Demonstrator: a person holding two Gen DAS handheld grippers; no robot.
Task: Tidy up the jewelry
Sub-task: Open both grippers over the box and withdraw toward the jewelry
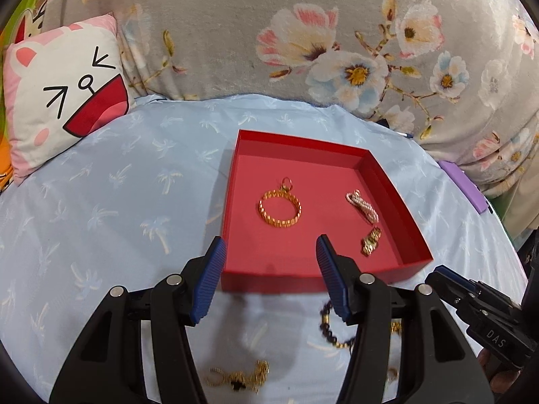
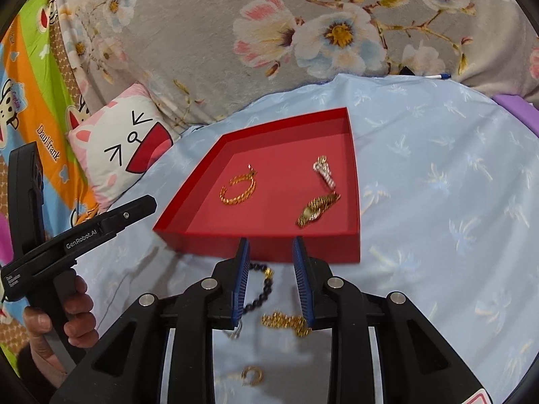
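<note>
A red tray point(image 1: 232, 181) lies on the light blue sheet and holds a gold ring-shaped bracelet point(image 1: 279, 208), a pearl-white piece point(image 1: 362, 205) and a gold link piece point(image 1: 370, 242). My left gripper point(image 1: 271, 240) hovers over the tray's near edge, open, with nothing between its pads. My right gripper point(image 2: 270, 240) stands open just short of the tray's front wall point(image 2: 202, 245), also empty. On the sheet below it lie a black bead bracelet point(image 2: 266, 286), a gold chain point(image 2: 286, 321) and a small gold hoop point(image 2: 252, 375). More gold pieces point(image 1: 239, 375) lie under the left gripper.
A cat-face pillow point(image 1: 64, 101) sits at the back left. A grey floral blanket point(image 1: 303, 33) rises behind the tray. A purple object point(image 1: 465, 188) and a pen point(image 2: 438, 76) lie at the right. A hand point(image 2: 67, 323) holds the other gripper's handle.
</note>
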